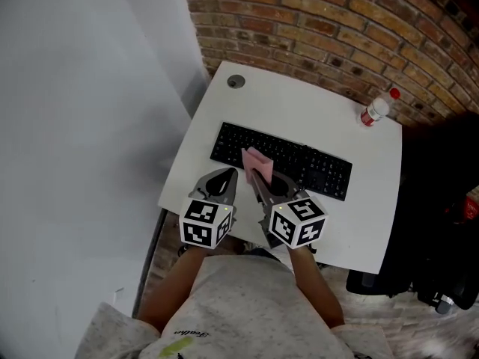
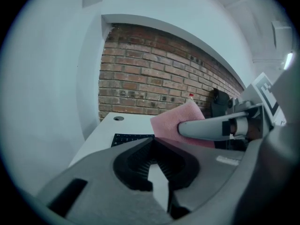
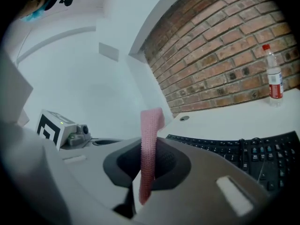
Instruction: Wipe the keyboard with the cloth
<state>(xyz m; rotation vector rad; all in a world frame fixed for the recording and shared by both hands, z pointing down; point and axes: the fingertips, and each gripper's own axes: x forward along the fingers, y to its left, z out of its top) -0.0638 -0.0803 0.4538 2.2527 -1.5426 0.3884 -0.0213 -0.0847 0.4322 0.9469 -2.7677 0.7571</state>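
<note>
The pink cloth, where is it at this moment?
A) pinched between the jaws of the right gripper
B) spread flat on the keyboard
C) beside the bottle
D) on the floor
A: the right gripper view shows the pink cloth pinched between the shut jaws of the right gripper.

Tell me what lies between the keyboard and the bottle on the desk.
Nothing. The stretch of white desk between the keyboard and the bottle is bare, as both the head view and the right gripper view show.
</note>
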